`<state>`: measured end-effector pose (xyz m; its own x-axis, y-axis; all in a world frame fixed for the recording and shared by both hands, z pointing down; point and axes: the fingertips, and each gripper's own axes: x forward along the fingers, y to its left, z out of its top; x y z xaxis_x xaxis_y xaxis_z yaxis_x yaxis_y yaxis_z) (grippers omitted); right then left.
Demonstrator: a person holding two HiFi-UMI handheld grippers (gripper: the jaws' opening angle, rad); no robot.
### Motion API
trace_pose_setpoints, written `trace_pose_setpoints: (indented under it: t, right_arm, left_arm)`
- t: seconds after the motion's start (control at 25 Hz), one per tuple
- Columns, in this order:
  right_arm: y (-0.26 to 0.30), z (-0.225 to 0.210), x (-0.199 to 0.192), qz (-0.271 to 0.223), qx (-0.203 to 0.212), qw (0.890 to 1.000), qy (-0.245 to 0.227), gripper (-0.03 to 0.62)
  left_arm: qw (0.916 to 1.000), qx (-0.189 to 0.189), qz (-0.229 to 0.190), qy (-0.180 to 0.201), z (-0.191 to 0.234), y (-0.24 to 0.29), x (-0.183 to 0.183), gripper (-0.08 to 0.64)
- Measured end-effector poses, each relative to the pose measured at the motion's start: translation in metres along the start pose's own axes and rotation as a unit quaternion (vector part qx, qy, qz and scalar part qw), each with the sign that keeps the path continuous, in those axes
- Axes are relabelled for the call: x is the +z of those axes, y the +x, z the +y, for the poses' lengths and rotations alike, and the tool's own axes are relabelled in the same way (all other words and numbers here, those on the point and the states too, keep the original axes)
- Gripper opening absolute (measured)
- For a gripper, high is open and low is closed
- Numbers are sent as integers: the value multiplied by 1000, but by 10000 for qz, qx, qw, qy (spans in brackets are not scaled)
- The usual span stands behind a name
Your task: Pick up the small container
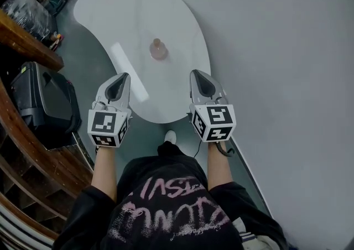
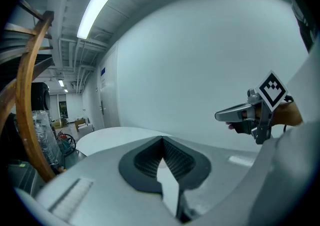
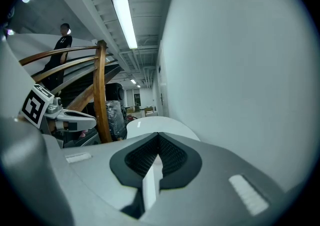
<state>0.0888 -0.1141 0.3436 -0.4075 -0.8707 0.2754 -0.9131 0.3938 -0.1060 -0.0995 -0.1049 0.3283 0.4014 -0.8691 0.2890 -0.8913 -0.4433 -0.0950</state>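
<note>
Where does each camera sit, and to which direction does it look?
Head view: on the person's head, steeply down at table and small container; shows forearms, left gripper, right gripper.
Left gripper view: on that gripper, along its shut jaws; right gripper at right.
Right gripper view: on that gripper, along its shut jaws; left gripper at left.
All share the table.

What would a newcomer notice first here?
A small pink container stands alone in the middle of the white table. The left gripper and right gripper hang over the table's near edge, both shut and empty, short of the container. A black case sits left of the table.
</note>
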Motion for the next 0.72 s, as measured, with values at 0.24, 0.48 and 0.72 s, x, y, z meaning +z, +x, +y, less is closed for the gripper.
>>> trace_pose_setpoints:
  t: [0.24,0.48,0.72]
  right_arm:
    - [-1,-4,5,-112,-45,9999,8,12]
    - [4,-10,7,-123,10,9999,54,12]
    - [6,-18,12,-175,69,9998,84,12]
  left_arm:
    - [10000,27,41,14,-1,2,-2,0]
    - [9999,57,66,83,-2,8,5,0]
    - [9998,88,61,189,-9,13,14,0]
